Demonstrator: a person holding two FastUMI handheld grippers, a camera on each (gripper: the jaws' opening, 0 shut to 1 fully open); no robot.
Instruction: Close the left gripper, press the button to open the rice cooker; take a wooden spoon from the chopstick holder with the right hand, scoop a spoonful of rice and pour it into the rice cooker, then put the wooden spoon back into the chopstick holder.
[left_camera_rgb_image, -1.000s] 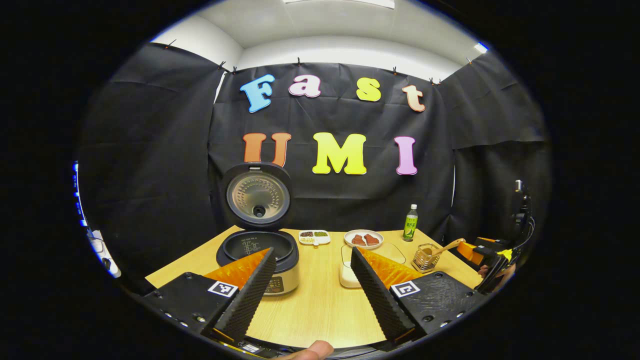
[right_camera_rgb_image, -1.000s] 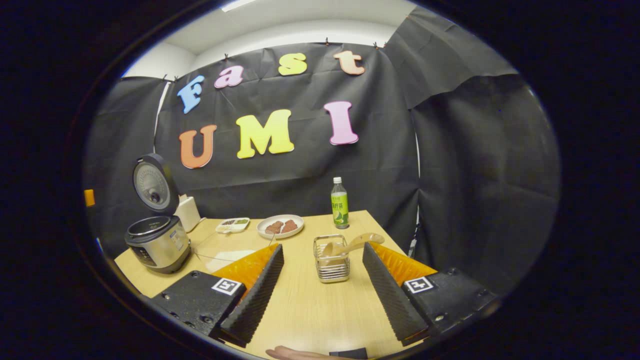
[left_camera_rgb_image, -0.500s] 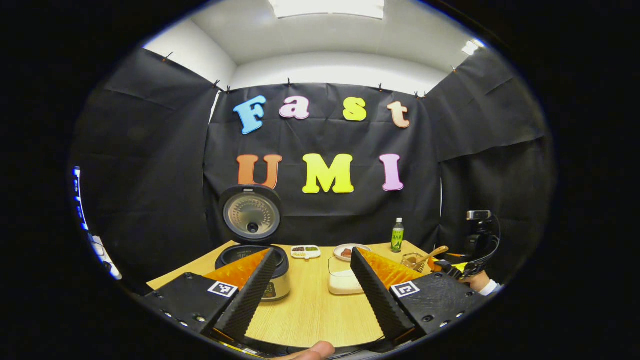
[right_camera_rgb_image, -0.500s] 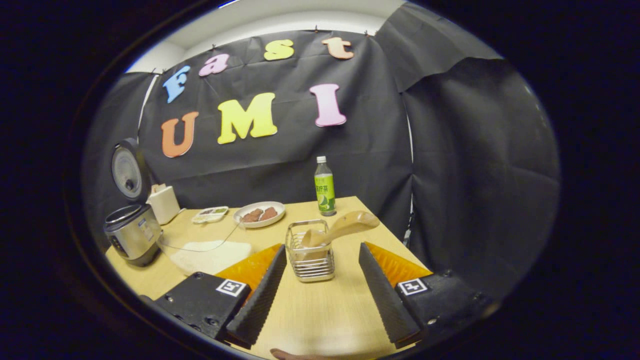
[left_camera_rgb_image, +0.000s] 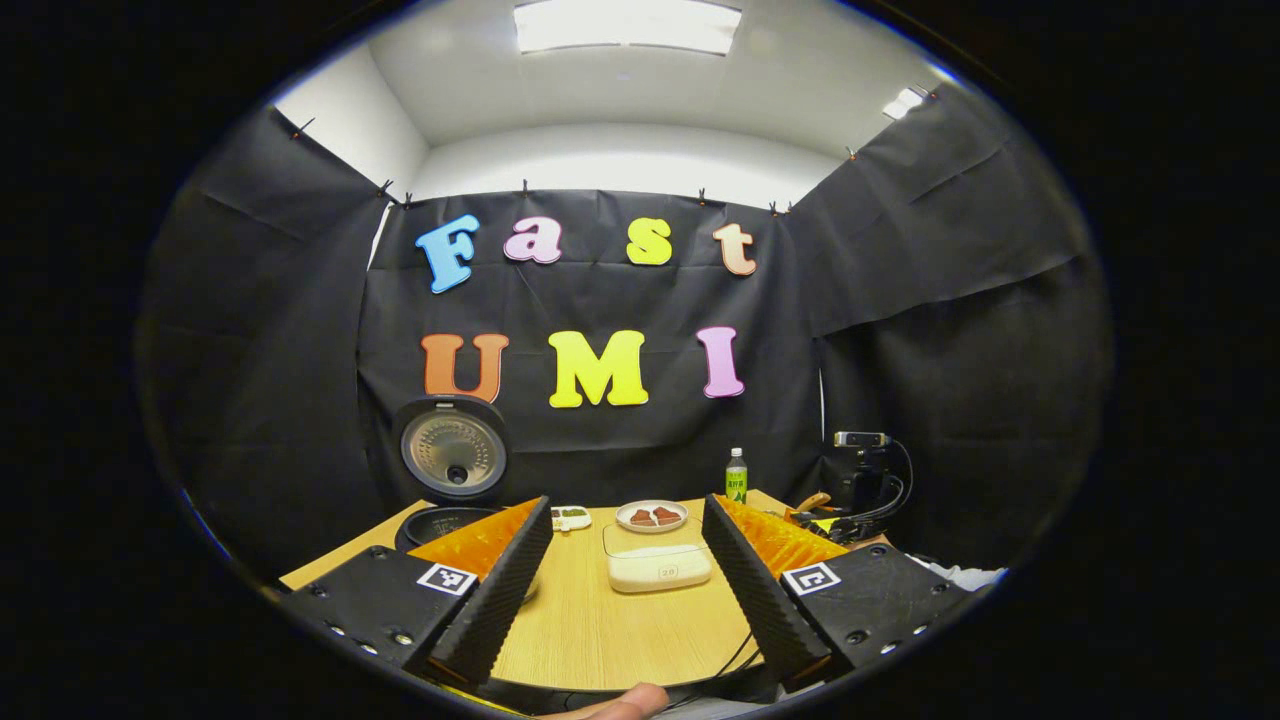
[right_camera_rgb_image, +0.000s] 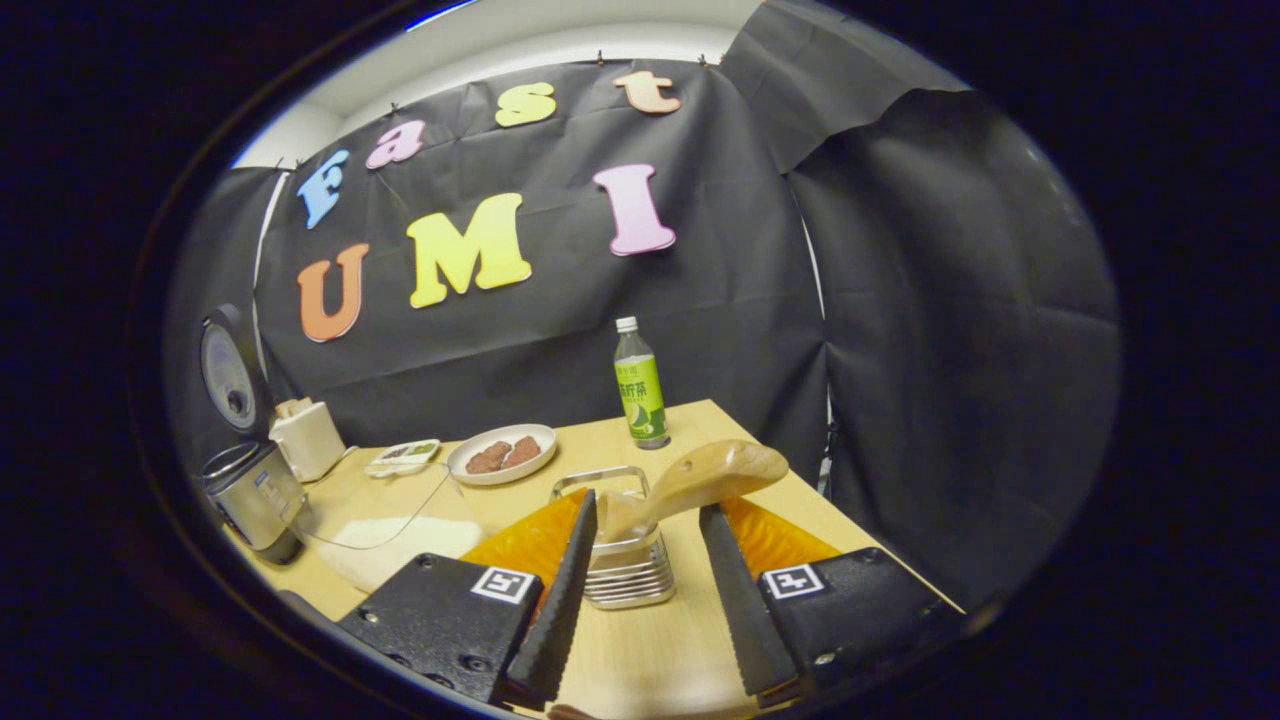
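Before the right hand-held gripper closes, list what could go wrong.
1. The wooden spoon leans out of the wire holder, tilted right; the right hand-held gripper straddles both and may pinch the holder.
2. The light holder could lift or tip with the spoon.
3. The bottle stands just behind.

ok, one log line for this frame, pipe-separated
stage: reach for wooden spoon | rice cooker: lid open | right tongs: open, either side of chopstick holder | left tongs: open, idle | spoon: in holder
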